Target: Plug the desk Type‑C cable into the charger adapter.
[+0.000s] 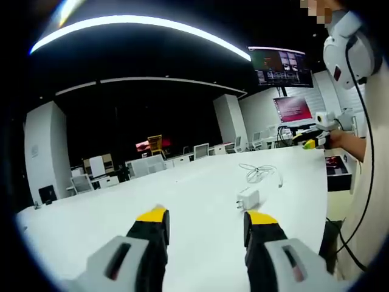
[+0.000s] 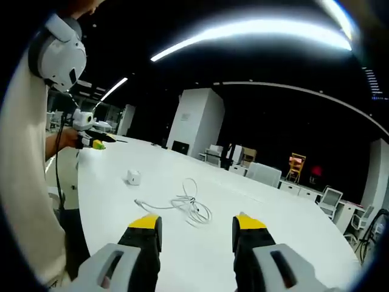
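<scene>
Left gripper (image 1: 206, 222) and right gripper (image 2: 197, 224): fingers spread wide, holding nothing, above white bench (image 1: 91, 219). Charger adapter (image 1: 247, 198) just beyond left fingers; coiled Type-C cable (image 2: 189, 205) beside it, unplugged.

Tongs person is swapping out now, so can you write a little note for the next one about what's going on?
Left tongs: open, nothing held, above the white table.
Right tongs: open, nothing held.
Charger adapter: small white block lying on the table just ahead of the left tongs, unplugged.
Type-C cable: white, loosely coiled on the table just ahead of the right tongs, one end trailing out towards the adapter side; apart from the adapter.
Done: nothing yet, neither item is picked up.
Left: grasp the adapter and the cable's plug end, then push the plug into the adapter.
</scene>
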